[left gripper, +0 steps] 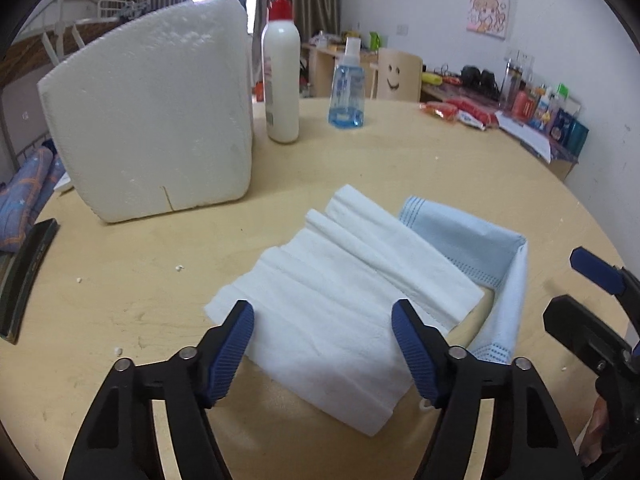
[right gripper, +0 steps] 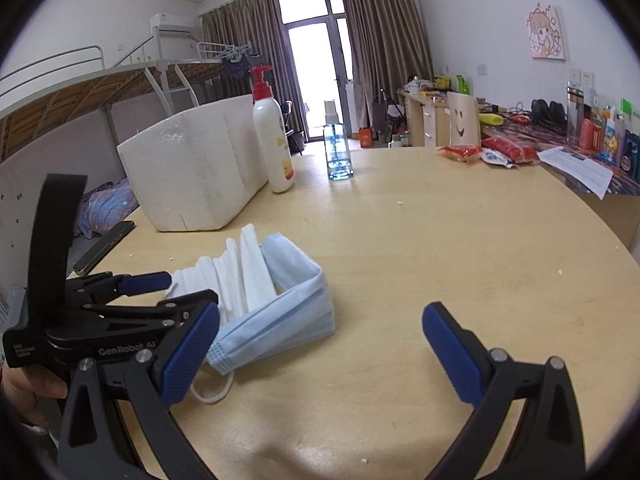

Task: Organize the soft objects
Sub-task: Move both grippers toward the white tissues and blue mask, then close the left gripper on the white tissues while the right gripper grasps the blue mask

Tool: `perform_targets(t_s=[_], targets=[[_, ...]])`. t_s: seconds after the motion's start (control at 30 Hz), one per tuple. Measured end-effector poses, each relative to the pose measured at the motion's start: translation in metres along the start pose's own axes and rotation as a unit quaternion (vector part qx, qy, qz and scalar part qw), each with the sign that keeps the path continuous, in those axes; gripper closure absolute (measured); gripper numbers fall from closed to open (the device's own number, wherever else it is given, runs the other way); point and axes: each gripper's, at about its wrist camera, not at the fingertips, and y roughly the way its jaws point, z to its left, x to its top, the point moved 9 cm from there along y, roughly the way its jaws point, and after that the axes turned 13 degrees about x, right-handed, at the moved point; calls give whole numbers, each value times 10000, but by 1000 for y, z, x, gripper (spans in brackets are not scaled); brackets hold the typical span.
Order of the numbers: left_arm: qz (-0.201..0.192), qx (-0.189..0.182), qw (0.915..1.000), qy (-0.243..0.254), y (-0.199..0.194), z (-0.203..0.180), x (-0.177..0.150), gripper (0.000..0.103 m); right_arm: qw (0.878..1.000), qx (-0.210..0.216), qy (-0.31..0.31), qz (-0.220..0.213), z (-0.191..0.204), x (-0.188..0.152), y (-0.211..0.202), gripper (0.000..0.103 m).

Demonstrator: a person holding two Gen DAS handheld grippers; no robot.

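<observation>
Two soft things lying on the round wooden table (left gripper: 400,152), in front of the big white foam box (left gripper: 156,120), taken here as the landmark. Standing just right of the box: a tall white pump bottle (left gripper: 281,76), then a smaller blue-liquid bottle (left gripper: 347,92) further right.

Lying nearer than the box, well apart from it: a white folded tissue stack (left gripper: 332,300), pleated and fanning open, overlapping a pale blue face mask (left gripper: 472,244) on its right side. Mask bent upward at one edge, with a white ear loop (right gripper: 212,394) trailing out at the near end.

Hovering over the near edge of the tissue: left gripper (left gripper: 322,348), jaws apart with tissue showing between them, pads not pressing on it. Sitting right of the mask, further from the box: right gripper (right gripper: 320,356), jaws spread wide over bare table, grasping nothing.

Judging both items as very light, limp and easily shifted or crumpled; tissue layers probably sliding apart if pinched by one sheet. Likely best pinching the whole stack at its near folded edge, and the mask across its pleated body, not by the loop.
</observation>
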Motion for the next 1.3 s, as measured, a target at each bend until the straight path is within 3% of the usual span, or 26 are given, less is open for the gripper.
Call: perform_targets(t_s=[0.43, 0.5, 0.77, 1.3], targets=[[133, 51, 9997, 206, 5, -3, -1, 53, 9997, 74, -25, 221, -4, 1, 13, 1], [139, 50, 9998, 137, 6, 1, 0, 66, 9996, 65, -57, 256, -3, 1, 15, 1], [183, -247, 9995, -121, 5, 8, 0, 93, 9993, 47, -119, 363, 3, -2, 19, 1], [-143, -253, 9992, -278, -13, 37, 4, 94, 9972, -259, -70, 691, 2, -2, 38, 1]])
